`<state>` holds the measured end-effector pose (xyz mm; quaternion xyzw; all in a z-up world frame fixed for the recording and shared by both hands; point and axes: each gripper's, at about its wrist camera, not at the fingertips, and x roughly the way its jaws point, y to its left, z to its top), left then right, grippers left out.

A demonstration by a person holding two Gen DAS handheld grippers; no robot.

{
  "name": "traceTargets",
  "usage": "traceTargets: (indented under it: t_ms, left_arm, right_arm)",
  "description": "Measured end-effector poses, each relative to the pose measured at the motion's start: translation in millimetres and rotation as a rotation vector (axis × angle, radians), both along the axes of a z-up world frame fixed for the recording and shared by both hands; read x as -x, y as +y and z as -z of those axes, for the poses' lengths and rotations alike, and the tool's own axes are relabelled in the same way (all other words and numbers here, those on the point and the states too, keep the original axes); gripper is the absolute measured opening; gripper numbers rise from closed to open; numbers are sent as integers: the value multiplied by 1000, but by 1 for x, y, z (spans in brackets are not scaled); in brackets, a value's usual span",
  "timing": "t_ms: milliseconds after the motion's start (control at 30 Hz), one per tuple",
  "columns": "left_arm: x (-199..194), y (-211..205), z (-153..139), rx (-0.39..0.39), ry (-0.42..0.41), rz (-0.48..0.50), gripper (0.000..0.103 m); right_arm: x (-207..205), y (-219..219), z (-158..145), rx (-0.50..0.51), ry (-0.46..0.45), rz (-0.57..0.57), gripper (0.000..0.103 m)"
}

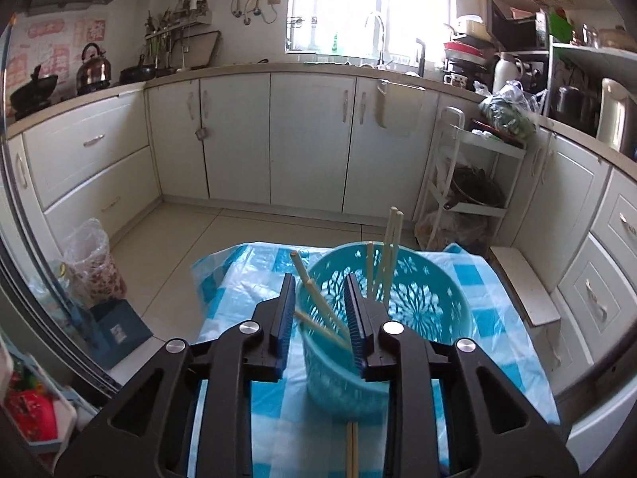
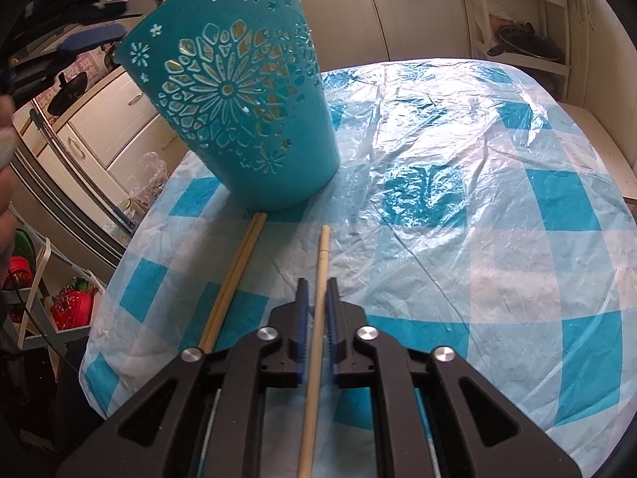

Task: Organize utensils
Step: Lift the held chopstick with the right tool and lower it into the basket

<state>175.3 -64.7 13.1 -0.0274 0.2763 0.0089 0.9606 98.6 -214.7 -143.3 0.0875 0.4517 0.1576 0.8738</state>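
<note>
hovering above the teal basket [image 1: 402,318], the left gripper [image 1: 320,302] stood part open, two chopsticks [image 1: 318,306] loose between its jaws. the right gripper [image 2: 317,298] straddled one chopstick [image 2: 318,298] narrowly, pads seemingly not pressing; a centred, firm pinch seemed wise before lifting.

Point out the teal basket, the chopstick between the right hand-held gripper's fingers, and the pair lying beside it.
teal basket [image 2: 239,91], right wrist view, patterned side wall
chopstick [image 2: 323,255], right wrist view, upper shaft
pair [image 2: 239,263], right wrist view, mid shafts

Table right of basket [image 2: 239,111] clear; basket blocks far left; chopstick pair [image 2: 235,275] lies beside it.
</note>
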Motion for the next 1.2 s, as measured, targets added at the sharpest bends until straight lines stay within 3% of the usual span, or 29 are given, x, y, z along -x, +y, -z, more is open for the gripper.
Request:
traceTargets:
  t_ms: [100,267,400,467,567,700,867,1067,1200]
  left_arm:
    - [20,3,-4,-11,-11,2,39]
    - [48,10,-8,-8,-5,10,41]
    - [65,18,-4,-3,9,11,45]
    - [74,25,0,11,27,4,47]
    - [88,37,10,28,55,-6,47]
    - [104,57,25,65,97,-28,48]
    - [116,79,39,110,133,-46,48]
    - [127,85,48,168,155,-40,49]
    - [136,75,57,175,168,-22,51]
  right_arm:
    - [4,3,-2,32,-12,-2,18]
    - [6,6,-2,84,-28,0,18]
    - [11,23,-2,232,-76,-40,17]
    - [14,31,-2,277,-97,-65,10]
    - [13,24,-4,230,-79,-69,6]
    - [19,3,-19,79,-76,-37,6]
    - [29,-21,-66,-113,-149,9,6]
    - [5,-18,-157,-253,-354,28,6]
    - [-35,11,-211,-259,-523,47,6]
